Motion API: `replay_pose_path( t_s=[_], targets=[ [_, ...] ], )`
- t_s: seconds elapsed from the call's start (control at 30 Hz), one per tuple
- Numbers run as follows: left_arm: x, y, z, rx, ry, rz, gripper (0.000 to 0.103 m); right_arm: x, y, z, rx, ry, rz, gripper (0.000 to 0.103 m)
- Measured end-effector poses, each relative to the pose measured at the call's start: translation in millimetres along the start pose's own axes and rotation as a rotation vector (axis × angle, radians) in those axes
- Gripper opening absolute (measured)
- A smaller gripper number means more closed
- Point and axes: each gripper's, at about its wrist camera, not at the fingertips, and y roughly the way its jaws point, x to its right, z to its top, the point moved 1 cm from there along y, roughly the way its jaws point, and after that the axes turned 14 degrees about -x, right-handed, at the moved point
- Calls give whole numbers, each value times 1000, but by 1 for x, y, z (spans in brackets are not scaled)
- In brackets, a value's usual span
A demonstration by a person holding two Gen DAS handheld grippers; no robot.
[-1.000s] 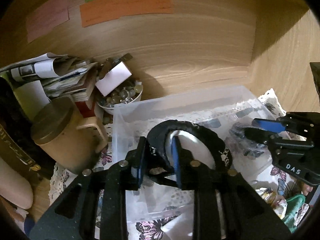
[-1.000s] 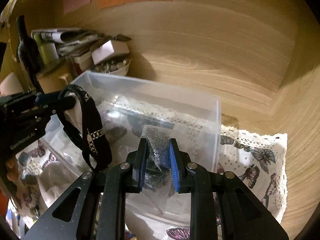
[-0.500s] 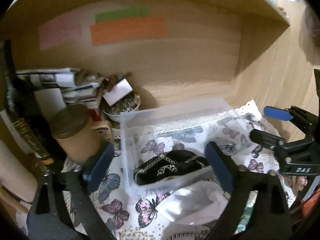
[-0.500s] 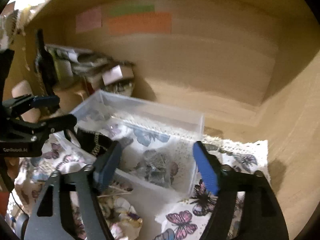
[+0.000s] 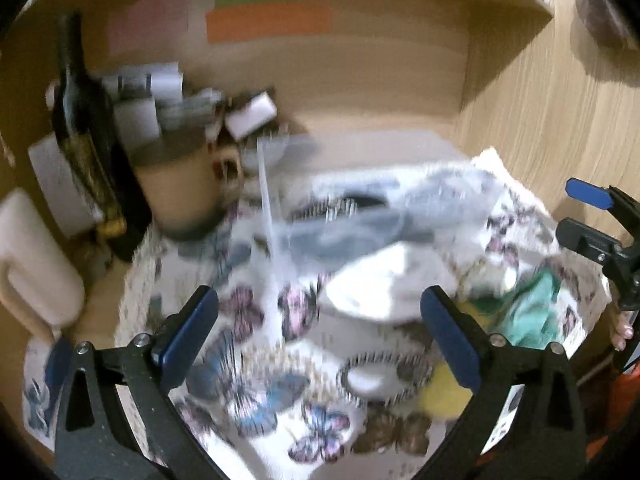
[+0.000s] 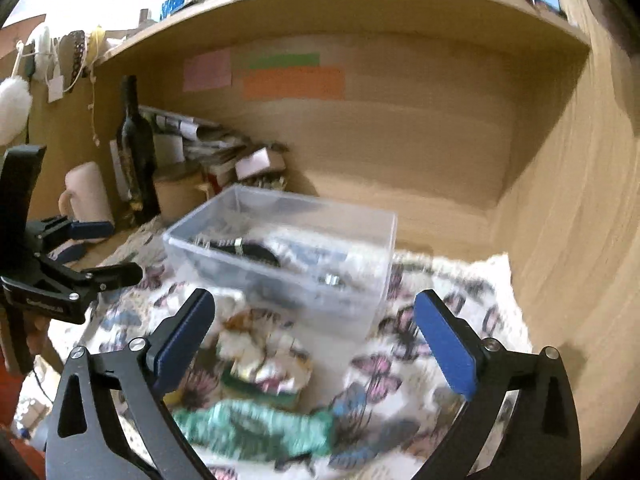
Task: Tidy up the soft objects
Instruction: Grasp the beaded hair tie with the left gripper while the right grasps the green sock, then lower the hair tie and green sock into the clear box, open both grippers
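A clear plastic box (image 6: 376,240) stands on a butterfly-print cloth (image 6: 440,320) inside a wooden shelf bay. A black band (image 6: 244,248) and a dark crumpled piece lie inside it. In front of the box lie a green cloth (image 6: 256,428), a white crumpled piece (image 6: 260,356) and, in the left wrist view, a white soft item (image 5: 384,284) and a striped ring (image 5: 384,376). My left gripper (image 5: 320,332) is open and empty, back from the box (image 5: 280,208). My right gripper (image 6: 316,340) is open and empty above the loose pieces. The frames are blurred.
At the back left stand a dark bottle (image 6: 134,148), a tan lidded mug (image 6: 176,192), a stack of papers (image 6: 200,136), a small bowl (image 5: 268,148) and a white jug (image 6: 86,192). Wooden walls close the back and right side (image 6: 560,200).
Both grippers opened and let go of the black band and the dark piece in the box. Both have pulled back and up, away from the box.
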Motion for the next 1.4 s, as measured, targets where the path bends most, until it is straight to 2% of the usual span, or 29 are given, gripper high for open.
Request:
replay_pose_path(
  t_s=[0.2,0.23,0.3,0.43,0.47,0.6,0.7,0.73,0.77,0.8,0.83,0.87,0.93,1.03,1.4],
  targets=[
    [2,27,-23,-90,-24,-39,100,-1,20,-32,-106,59,56,100],
    [4,31,-27,-98,-28,-46,96,-2,23,-37,-122,67,62,100],
    [8,36,-32,-121,-16,-51,77,-3,30,-47,-156,77,66,100],
    [9,44,-34,-139,-11,-66,67,-4,43,-62,-210,58,56,97],
    [9,45,-34,-143,-8,-69,60,-4,45,-65,-219,56,59,96],
    [12,53,-35,-172,14,-100,42,-4,50,-71,-256,50,102,69],
    [15,54,-36,-170,33,-88,37,-4,49,-75,-253,50,116,57],
    [16,55,-37,-166,36,-82,34,-4,48,-76,-245,50,111,50],
    [16,55,-37,-163,36,-80,29,-4,47,-77,-238,51,112,45],
    [16,55,-37,-162,34,-77,19,-3,46,-77,-232,59,115,37],
    [16,55,-37,-162,33,-77,14,-1,45,-78,-229,68,120,30],
    [16,54,-36,-167,36,-86,7,1,44,-77,-223,80,127,27],
    [14,52,-36,-174,24,-123,6,4,41,-75,-208,100,125,20],
    [12,46,-35,-158,16,-116,5,9,33,-73,-180,120,102,17],
    [-5,-10,-9,30,-26,-97,5,25,-10,-44,-14,140,29,16]
  ],
)
